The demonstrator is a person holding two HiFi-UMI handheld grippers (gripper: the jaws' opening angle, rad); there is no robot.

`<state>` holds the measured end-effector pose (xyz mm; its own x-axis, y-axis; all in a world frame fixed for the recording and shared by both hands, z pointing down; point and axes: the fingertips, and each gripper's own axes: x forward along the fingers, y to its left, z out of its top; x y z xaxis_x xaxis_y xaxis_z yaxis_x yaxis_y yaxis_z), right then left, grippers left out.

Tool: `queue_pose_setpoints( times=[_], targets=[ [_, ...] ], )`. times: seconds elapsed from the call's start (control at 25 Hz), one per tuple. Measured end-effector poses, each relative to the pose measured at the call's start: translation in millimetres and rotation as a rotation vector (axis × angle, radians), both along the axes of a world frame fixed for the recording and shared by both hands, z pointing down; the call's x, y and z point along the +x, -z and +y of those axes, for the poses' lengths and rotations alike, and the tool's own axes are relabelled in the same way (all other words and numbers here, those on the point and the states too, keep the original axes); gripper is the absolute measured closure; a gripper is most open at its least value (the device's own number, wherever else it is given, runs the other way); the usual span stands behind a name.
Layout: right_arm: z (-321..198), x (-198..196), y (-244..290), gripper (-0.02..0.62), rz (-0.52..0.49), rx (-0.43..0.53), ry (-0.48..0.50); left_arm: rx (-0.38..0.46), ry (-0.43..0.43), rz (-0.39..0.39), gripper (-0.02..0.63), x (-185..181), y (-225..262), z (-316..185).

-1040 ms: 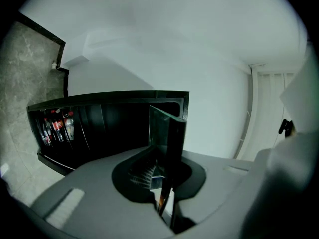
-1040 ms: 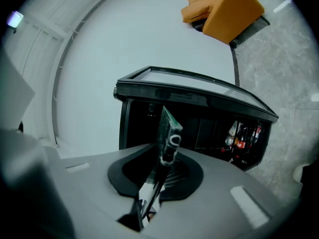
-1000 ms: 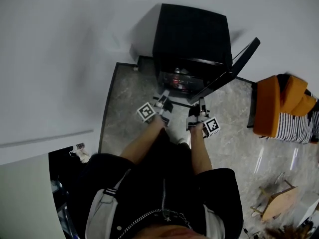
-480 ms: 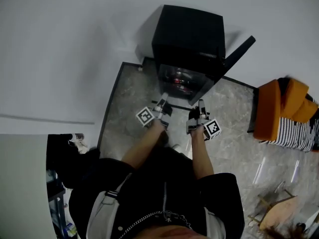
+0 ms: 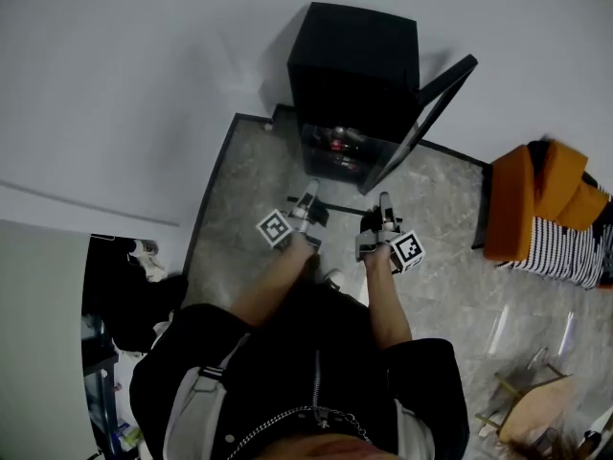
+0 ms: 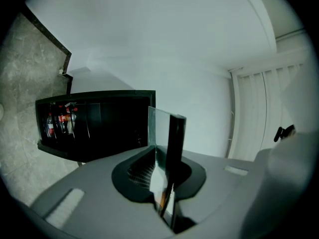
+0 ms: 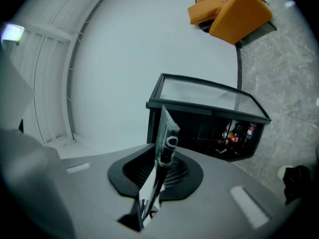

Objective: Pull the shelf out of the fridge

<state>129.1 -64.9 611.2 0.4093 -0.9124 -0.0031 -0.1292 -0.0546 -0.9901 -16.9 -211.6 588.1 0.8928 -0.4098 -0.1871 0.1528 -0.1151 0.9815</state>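
Observation:
A black mini fridge (image 5: 354, 65) stands against the white wall with its glass door (image 5: 421, 108) swung open to the right; bottles (image 5: 337, 145) show inside. The glass shelf (image 5: 343, 206) is outside the fridge, held level above the stone floor between both grippers. My left gripper (image 5: 306, 199) is shut on the shelf's left edge and my right gripper (image 5: 385, 207) on its right edge. In the left gripper view the shelf (image 6: 167, 138) stands edge-on in the left gripper (image 6: 158, 176), with the fridge (image 6: 99, 123) behind. In the right gripper view the shelf (image 7: 167, 133) sits pinched in the right gripper (image 7: 155, 178), ahead of the fridge (image 7: 209, 128).
An orange armchair (image 5: 536, 204) with a striped cushion stands at the right. A wooden piece of furniture (image 5: 536, 401) is at the lower right. Shoes (image 5: 144, 252) and dark items lie at the left by a wall corner. The person's legs are just behind the grippers.
The grippers and the shelf have drawn a little farther back from the fridge opening. The view has shifted slightly, and both grips look the same.

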Motion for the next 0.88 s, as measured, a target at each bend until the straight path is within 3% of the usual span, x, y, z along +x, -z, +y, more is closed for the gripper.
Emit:
queue_pose_setpoints(
  times=[0.48, 0.88],
  targets=[
    [57, -47, 18, 0.566, 0.022, 0.012, 0.012, 0.017, 0.007, -0.001, 0.575, -47, 9, 55],
    [51, -58, 9, 0.568, 0.014, 0.008, 0.044, 0.016, 0.031, -0.010, 0.577, -64, 4, 55]
  ],
)
